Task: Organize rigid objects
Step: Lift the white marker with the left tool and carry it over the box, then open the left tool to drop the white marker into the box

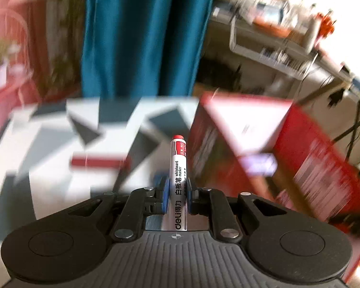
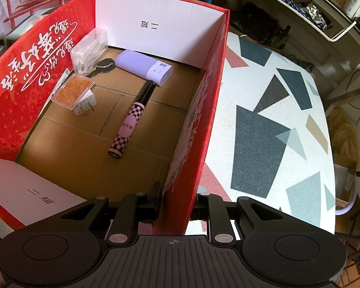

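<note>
Left gripper (image 1: pixel 176 192) clamps a whiteboard marker (image 1: pixel 178 168), red cap pointing away, above the table (image 1: pixel 55 182), just left of the red box (image 1: pixel 312 148). Right gripper (image 2: pixel 177 204) pinches the box's right wall (image 2: pixel 204 110). Power bank (image 2: pixel 144 66) lies inside.

A white worktop (image 2: pixel 264 91) patterned with grey, black and red angular shapes carries an open red cardboard box (image 2: pixel 204 120) and, seen blurred from the left wrist, a flat red item (image 1: pixel 98 162) lying nearby.
</note>
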Tool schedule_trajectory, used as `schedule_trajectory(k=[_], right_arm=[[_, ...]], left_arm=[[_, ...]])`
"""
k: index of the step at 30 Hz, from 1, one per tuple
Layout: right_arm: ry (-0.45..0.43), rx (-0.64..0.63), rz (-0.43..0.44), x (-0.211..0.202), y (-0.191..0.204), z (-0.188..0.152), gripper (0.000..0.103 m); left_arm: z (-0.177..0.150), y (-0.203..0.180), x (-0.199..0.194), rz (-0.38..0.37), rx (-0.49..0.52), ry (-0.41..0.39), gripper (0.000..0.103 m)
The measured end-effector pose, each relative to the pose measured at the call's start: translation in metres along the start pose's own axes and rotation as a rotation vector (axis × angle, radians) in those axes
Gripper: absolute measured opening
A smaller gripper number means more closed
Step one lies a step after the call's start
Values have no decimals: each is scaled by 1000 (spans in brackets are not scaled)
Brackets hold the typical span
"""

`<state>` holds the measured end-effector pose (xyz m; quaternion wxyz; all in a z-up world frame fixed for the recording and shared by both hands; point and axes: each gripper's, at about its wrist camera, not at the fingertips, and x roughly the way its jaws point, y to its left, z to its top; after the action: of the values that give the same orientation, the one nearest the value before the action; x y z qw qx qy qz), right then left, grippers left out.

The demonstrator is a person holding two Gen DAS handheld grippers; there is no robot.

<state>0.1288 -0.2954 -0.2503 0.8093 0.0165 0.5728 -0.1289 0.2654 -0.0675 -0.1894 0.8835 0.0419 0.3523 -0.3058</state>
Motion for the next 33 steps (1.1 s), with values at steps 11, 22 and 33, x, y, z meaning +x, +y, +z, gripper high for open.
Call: schedule_trajectory(k=[11, 22, 33], right_arm=[[1, -1, 4, 1, 0, -1, 19], [0, -3, 7, 1, -1, -1, 20], [2, 1, 12, 3, 0, -1, 20]], left_arm=[[33, -70, -7, -136, 189, -148, 16], [22, -90, 40, -172, 330, -49, 16], [18, -65, 36, -187, 255, -45, 54]])
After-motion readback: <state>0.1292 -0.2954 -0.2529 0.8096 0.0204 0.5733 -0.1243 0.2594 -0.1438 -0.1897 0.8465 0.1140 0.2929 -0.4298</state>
